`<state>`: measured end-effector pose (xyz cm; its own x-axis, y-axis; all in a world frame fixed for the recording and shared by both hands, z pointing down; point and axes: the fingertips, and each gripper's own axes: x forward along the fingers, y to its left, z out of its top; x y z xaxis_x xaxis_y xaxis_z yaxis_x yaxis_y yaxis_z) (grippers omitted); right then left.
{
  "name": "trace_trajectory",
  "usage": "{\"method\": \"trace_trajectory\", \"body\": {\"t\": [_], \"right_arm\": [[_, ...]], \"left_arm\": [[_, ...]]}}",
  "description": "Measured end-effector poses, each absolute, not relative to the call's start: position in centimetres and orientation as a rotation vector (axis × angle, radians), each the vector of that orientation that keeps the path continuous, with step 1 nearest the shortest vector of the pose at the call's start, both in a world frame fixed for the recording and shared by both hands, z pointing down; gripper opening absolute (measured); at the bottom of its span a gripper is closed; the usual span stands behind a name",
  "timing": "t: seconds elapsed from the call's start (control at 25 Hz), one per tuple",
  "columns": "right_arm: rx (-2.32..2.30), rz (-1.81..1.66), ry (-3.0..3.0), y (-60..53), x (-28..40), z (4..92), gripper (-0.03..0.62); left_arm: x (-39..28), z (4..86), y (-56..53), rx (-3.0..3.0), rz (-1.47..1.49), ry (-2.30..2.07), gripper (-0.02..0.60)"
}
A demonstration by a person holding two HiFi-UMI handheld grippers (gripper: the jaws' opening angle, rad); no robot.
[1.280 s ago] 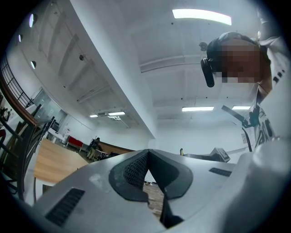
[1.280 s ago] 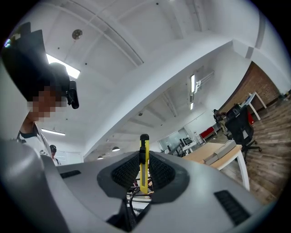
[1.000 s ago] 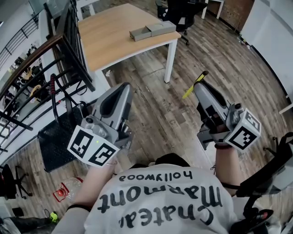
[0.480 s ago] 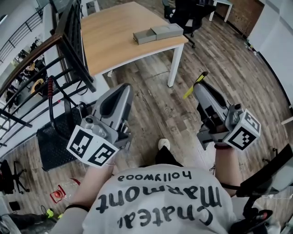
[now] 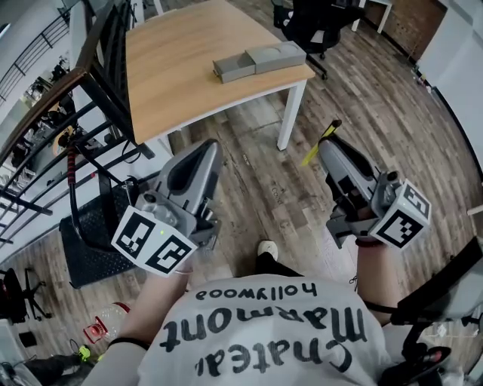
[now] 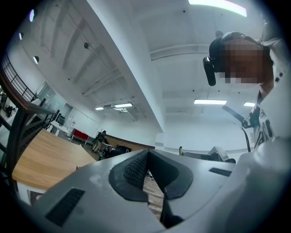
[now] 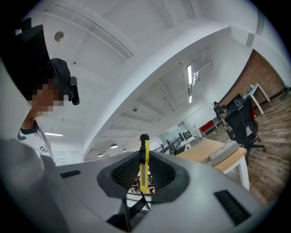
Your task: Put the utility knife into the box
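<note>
A yellow utility knife (image 5: 320, 141) sticks out from my right gripper (image 5: 330, 145), which is shut on it; in the right gripper view the knife (image 7: 144, 164) stands upright between the pads. The grey box (image 5: 258, 60) lies on the wooden table (image 5: 173, 68) far ahead, its drawer part pulled out to the left; it also shows in the right gripper view (image 7: 223, 152). My left gripper (image 5: 205, 154) is held low at the left, shut with nothing in it, its pads (image 6: 136, 170) together. Both grippers hang over the floor, well short of the table.
A black metal railing (image 5: 83, 98) and a dark mat (image 5: 94, 237) lie to the left. A black office chair (image 5: 317, 22) stands behind the table. The white table leg (image 5: 292, 113) is ahead between the grippers. The person's foot (image 5: 266, 249) shows below.
The view has shifted toward the table: the table and box sit a little nearer and more to the right. Both grippers keep their pose, the knife still held.
</note>
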<state>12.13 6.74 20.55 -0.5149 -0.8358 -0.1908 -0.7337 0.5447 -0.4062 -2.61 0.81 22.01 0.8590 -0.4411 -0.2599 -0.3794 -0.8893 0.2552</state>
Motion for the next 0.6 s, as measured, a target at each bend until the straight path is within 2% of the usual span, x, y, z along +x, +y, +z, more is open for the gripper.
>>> {"method": "trace_trajectory", "body": {"t": [0.36, 0.6], "right_arm": [[-1.251, -0.429, 2.450, -0.9, 18.0, 21.0, 0.064], [-1.210, -0.456, 2.465, -4.9, 20.0, 20.5, 0.064]], "left_arm": [[3.2, 21.7, -6.4, 2.824, -0.481, -0.664, 0.002], [4.7, 21.4, -9.6, 2.815, -0.474, -0.719, 0.002]]}}
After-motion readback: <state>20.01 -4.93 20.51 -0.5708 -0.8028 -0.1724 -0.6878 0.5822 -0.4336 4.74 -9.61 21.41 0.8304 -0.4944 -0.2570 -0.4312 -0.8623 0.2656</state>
